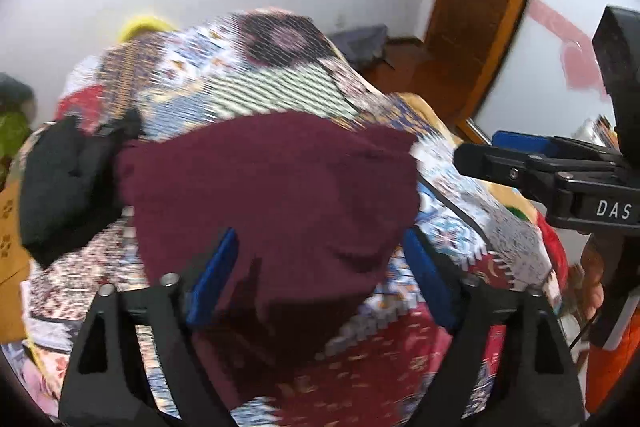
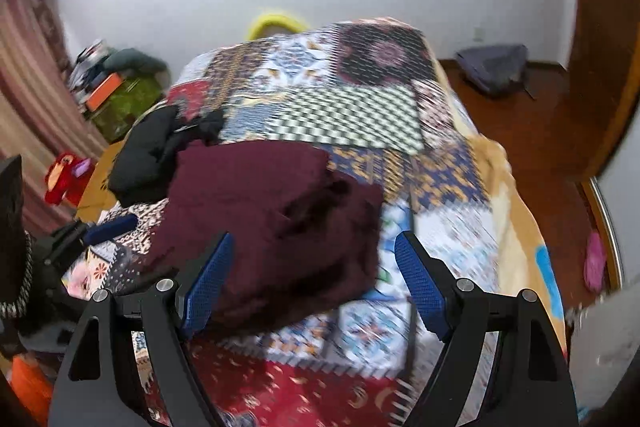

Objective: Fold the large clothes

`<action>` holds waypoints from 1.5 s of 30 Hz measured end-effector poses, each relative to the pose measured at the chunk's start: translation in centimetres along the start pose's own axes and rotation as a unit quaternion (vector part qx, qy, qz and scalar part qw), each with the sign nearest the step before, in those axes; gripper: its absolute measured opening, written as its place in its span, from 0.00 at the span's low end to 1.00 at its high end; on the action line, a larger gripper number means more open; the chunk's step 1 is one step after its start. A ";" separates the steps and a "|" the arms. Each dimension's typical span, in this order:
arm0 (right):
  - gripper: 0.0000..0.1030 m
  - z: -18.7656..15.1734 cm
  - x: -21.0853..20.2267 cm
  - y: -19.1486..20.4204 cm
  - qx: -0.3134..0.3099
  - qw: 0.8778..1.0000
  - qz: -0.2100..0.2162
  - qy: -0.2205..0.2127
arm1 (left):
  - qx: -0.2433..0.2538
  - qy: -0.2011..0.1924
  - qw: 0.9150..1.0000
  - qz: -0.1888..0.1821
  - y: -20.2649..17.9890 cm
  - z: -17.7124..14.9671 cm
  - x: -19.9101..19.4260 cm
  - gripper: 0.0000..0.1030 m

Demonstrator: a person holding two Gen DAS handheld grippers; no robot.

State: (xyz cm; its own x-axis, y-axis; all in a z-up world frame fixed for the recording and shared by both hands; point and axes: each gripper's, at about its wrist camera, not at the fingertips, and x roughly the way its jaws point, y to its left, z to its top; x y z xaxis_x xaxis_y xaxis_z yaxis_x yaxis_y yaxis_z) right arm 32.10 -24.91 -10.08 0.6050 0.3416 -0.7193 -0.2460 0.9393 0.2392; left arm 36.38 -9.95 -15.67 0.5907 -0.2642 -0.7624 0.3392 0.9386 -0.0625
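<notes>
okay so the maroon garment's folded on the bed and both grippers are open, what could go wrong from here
1. The maroon garment looks loosely stacked; its top layer could slide or unfold if nudged.
2. The black garment touches its far corner, so a regrasp might snag both.
3. The left gripper and right gripper work close together and could collide.

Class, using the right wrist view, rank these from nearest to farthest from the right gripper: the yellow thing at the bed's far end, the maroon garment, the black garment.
1. maroon garment, just ahead of the open right gripper, toward its left finger.
2. black garment, farther back, to the left.
3. yellow thing, beyond the bed's far edge, by the wall.
</notes>
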 end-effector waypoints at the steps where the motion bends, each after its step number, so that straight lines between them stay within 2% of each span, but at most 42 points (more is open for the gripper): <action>1: 0.78 0.2 0.5 0.4 -0.007 1.000 0.001 0.002 | -0.003 -0.005 1.000 0.010 0.8 -0.1 -0.4 0.86; 4: 0.78 0.6 2.7 1.9 -0.041 0.999 0.008 0.024 | -0.021 -0.006 0.999 0.049 3.8 -0.3 -0.6 0.87; 7: 0.78 0.3 4.9 2.0 -0.060 0.997 0.005 0.055 | -0.048 0.021 0.997 0.061 6.6 -1.1 0.7 0.87; 10: 0.78 -0.5 6.7 0.3 -0.053 0.995 -0.018 0.084 | -0.051 0.060 0.994 0.075 8.1 -3.0 2.8 0.87; 12: 0.78 -1.2 7.6 -1.7 -0.030 0.994 0.001 0.109 | -0.054 0.078 0.993 0.066 8.6 -4.7 4.0 0.88; 14: 0.82 -2.3 8.6 -3.7 -0.008 0.992 -0.001 0.130 | -0.060 0.090 0.993 0.055 8.8 -6.1 4.6 0.92; 16: 0.82 -3.3 9.3 -4.7 -0.001 0.989 0.002 0.145 | -0.061 0.103 0.992 0.048 8.8 -7.8 5.7 0.97; 19: 0.82 -3.7 9.4 -4.9 0.009 0.988 0.005 0.155 | -0.067 0.124 0.989 0.042 8.7 -9.2 6.8 0.98; 24: 0.82 -2.3 7.7 -3.1 -0.019 0.989 -0.016 0.146 | -0.068 0.115 0.990 0.049 9.0 -8.8 5.4 0.97; 29: 0.84 -0.4 6.2 -1.5 -0.032 0.992 0.005 0.121 | -0.040 0.080 0.993 0.073 9.0 -8.0 2.0 0.97; 34: 0.84 1.4 6.9 -0.8 -0.031 0.993 0.022 0.115 | -0.076 0.026 0.992 0.095 11.1 -5.9 -1.1 0.97; 37: 0.84 1.9 8.6 -1.1 -0.022 0.990 0.031 0.133 | -0.107 0.017 0.990 0.094 12.9 -4.3 -0.9 0.97; 41: 0.84 1.6 11.5 -3.5 0.031 0.984 0.033 0.172 | -0.157 0.032 0.985 0.064 15.3 -3.2 1.3 0.97; 42: 0.84 1.4 12.1 -4.2 0.045 0.982 0.034 0.180 | -0.185 0.042 0.981 0.040 16.2 -3.3 2.4 0.97; 44: 0.84 0.9 13.6 -5.9 0.080 0.973 0.075 0.201 | -0.228 0.057 0.972 -0.004 17.1 -3.6 3.5 0.97; 45: 0.85 0.7 14.1 -6.5 0.096 0.969 0.092 0.209 | -0.259 0.070 0.963 -0.039 17.8 -4.1 4.8 0.97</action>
State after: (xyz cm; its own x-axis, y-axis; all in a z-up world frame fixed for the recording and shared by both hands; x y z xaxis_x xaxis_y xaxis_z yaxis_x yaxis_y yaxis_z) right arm 42.76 -26.16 -21.33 0.1955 0.4987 -0.8444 -0.1507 0.8661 0.4766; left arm 42.23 6.40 -23.06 0.4621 -0.3402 -0.8190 -0.0528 0.9113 -0.4083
